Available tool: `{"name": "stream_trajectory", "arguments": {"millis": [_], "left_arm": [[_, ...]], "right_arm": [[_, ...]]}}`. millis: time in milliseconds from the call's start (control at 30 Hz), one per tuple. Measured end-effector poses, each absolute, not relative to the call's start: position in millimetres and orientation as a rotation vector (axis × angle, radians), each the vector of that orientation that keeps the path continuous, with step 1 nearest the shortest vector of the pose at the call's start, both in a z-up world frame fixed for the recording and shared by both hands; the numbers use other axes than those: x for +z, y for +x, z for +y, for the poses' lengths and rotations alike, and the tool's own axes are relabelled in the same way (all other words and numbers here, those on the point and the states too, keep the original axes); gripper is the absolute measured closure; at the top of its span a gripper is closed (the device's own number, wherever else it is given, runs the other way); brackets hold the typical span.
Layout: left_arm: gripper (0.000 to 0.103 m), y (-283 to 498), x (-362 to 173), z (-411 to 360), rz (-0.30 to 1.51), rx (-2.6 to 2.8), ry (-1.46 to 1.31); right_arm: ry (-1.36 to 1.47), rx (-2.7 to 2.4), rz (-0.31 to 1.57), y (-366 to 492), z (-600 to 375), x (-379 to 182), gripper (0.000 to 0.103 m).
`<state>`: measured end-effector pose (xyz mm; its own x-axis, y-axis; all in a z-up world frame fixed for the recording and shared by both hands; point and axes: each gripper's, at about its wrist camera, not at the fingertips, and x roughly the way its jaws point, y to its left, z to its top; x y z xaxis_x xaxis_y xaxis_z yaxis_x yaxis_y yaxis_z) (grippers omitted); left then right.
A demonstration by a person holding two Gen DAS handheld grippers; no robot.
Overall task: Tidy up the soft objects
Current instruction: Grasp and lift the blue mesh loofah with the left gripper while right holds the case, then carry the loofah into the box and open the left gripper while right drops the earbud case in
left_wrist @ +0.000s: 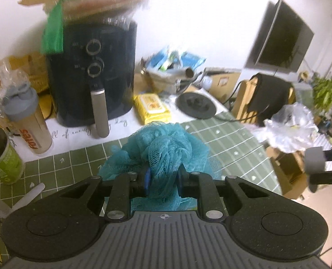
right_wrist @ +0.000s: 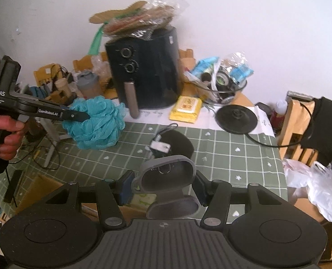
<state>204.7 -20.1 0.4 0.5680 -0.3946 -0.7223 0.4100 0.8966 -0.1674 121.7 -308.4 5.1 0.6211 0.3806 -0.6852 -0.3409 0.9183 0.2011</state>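
My left gripper (left_wrist: pixel 162 180) is shut on a teal mesh bath sponge (left_wrist: pixel 163 150) and holds it above the green checked tablecloth (left_wrist: pixel 222 141). In the right wrist view that gripper (right_wrist: pixel 85 116) and the sponge (right_wrist: pixel 96 123) hang at the left above the cloth. My right gripper (right_wrist: pixel 163 187) is shut on a grey open-topped case (right_wrist: pixel 168 177), held over the table's near edge. A black round soft object (right_wrist: pixel 177 144) with a white tag lies on the cloth just beyond the case.
A black air fryer (right_wrist: pixel 143 69) stands at the back with packets on top. A yellow wipes pack (right_wrist: pixel 185 108), a black kettle base (right_wrist: pixel 236 116), a glass bowl of clutter (right_wrist: pixel 224 85), a shaker bottle (left_wrist: pixel 29 121) and a green can (left_wrist: pixel 4 157) crowd the back and left.
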Motion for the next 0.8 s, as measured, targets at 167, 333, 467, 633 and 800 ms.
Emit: {"name": "stream_trajectory", "arguments": {"millis": [167, 333, 467, 633, 800], "left_arm": [[0.082, 178, 19, -15, 0.814, -0.486, -0.022], [0.084, 149, 31, -11, 0.798, -0.510, -0.063], [0.084, 128, 38, -8, 0.787, -0.506, -0.074], [0.084, 107, 41, -6, 0.789, -0.506, -0.089], [0.084, 86, 42, -6, 0.801, -0.519, -0.098]], "right_arm": [[0.046, 0.466, 0.794, 112, -297, 14, 0.044], [0.040, 0.516, 0.798, 99, -283, 16, 0.044], [0.040, 0.549, 0.811, 87, -273, 13, 0.044], [0.017, 0.573, 0.830, 75, -263, 10, 0.044], [-0.002, 0.595, 0.850, 64, -255, 8, 0.044]]}}
